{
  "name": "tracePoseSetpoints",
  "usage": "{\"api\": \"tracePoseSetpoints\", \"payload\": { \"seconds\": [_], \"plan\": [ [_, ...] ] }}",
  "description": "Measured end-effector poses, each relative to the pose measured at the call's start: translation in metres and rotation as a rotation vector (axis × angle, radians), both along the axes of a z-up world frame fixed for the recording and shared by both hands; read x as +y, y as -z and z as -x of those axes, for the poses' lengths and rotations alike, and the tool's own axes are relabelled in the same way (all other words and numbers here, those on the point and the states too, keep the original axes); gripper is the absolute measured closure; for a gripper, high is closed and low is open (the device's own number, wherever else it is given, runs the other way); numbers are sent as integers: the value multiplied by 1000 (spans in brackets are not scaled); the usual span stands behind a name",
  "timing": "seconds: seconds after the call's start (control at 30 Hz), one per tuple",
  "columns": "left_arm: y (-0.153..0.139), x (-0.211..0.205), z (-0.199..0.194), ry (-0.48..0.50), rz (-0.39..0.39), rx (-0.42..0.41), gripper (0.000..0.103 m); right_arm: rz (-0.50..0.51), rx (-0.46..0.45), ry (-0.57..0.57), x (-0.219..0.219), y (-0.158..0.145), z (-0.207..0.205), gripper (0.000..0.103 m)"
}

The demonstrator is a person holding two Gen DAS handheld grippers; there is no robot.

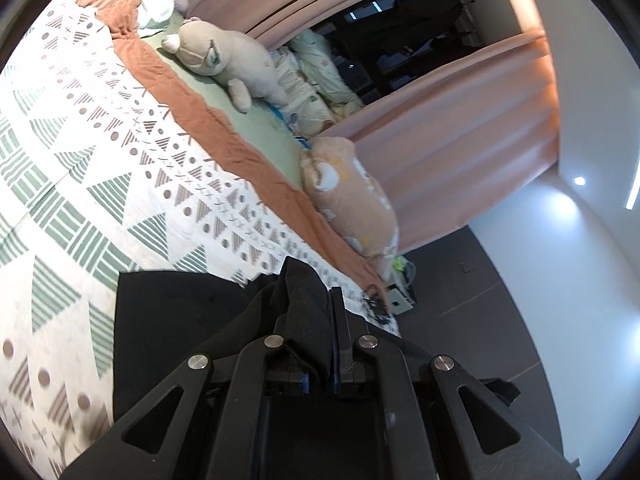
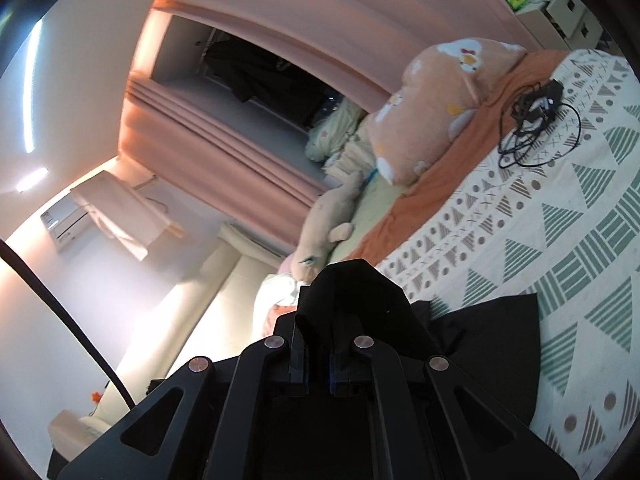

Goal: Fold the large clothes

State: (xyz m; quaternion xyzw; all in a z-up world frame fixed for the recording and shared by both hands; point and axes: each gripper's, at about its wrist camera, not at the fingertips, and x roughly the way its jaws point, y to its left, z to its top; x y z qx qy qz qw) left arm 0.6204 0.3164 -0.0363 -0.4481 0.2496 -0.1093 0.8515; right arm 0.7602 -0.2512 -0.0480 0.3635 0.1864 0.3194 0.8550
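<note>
- The left claw (image 1: 320,320) is clenching a bunched fold of the black garment (image 1: 180,320), with the cloth poking up past its fingertips toward 12 o'clock.
- In the left wrist view, the rest of the garment is spreading out toward 9 o'clock, lying flat on the patterned bedspread (image 1: 100,140).
- The right claw (image 2: 324,320) is likewise gripping a bunch of the black garment (image 2: 480,352), the fabric draping over both fingers and hiding the tips.
- In the right wrist view, the garment is trailing away toward 3 o'clock and resting on the patterned bedspread (image 2: 560,220).
- An orange blanket strip (image 1: 224,136) is running along the far edge of the bedspread, from 11 o'clock down to the middle of the left view.
- A beige plush toy (image 1: 228,60) is lying at 12 o'clock on the green sheet (image 1: 248,120), beside the orange strip.
- A peach pillow with white shapes (image 1: 352,200) is sitting at 2 o'clock from the left claw, touching the orange strip.
- A tangle of black cable (image 2: 536,120) is lying on the bedspread at 1 o'clock in the right view, well apart from the garment.
- Pink curtains (image 2: 240,160) are hanging behind the bed.
</note>
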Motion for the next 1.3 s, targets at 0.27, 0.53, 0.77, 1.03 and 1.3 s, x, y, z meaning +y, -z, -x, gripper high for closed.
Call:
{"api": "tracePoseSetpoints", "payload": {
  "seconds": [0.27,0.53,0.77,1.03,1.3],
  "plan": [
    [76,16,-65,-28,105,277,93,108,207,127,9,38,-50,96],
    [102,9,-60,-46,86,318,0,193,255,143,26,39,-38,0],
    [83,6,-30,-61,-7,303,0,319,234,127,43,25,-15,0],
    [75,0,37,-101,-71,287,0,541,261,50,100,14,13,0],
    [77,-16,104,-210,-82,307,0,646,253,-21,163,-1,42,0]
  ]
}}
